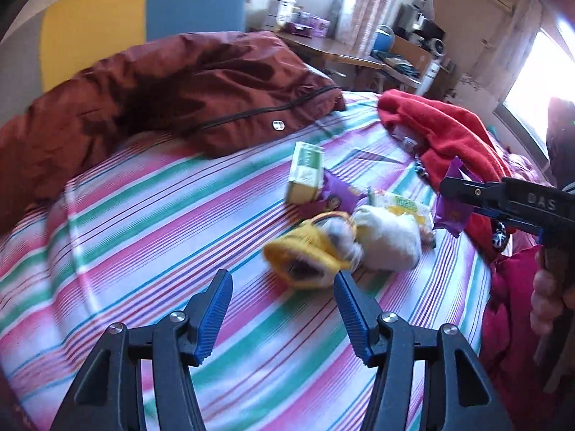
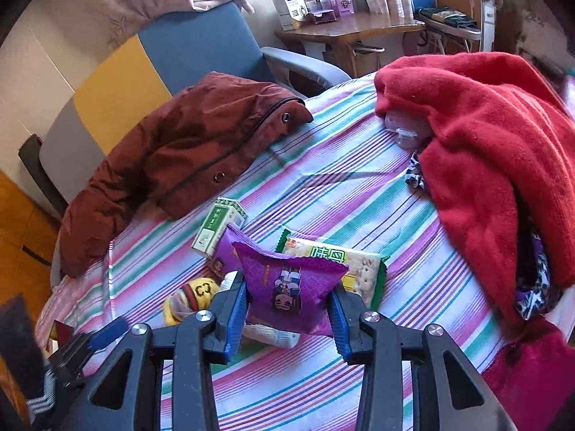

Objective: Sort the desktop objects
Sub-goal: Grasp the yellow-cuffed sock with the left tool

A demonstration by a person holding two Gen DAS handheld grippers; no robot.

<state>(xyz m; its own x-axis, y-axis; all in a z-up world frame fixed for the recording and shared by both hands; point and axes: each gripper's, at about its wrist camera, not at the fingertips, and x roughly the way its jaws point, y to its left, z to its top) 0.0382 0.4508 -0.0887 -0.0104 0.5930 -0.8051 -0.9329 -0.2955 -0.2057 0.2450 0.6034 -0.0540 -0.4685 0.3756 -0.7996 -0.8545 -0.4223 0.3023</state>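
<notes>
My right gripper (image 2: 287,289) is shut on a purple snack packet (image 2: 291,280) and holds it just above the striped bedsheet (image 2: 323,186). Under and behind the packet lie a green-edged cracker pack (image 2: 354,264), a second purple packet (image 2: 224,256), a green-and-white box (image 2: 219,226), a yellow sock (image 2: 194,296) and a white sock (image 2: 276,336). My left gripper (image 1: 284,280) is open with nothing between its fingers, just short of the yellow sock (image 1: 305,251) and white sock (image 1: 390,240). In the left wrist view the right gripper (image 1: 445,188) comes in from the right with the held packet (image 1: 452,212).
A brown jacket (image 2: 187,147) lies across the bed's far left and a red blanket (image 2: 496,143) is heaped on the right. A magenta garment (image 1: 517,309) hangs at the right edge. Beyond the bed stand a blue-and-yellow chair (image 2: 201,46) and a cluttered wooden desk (image 2: 352,28).
</notes>
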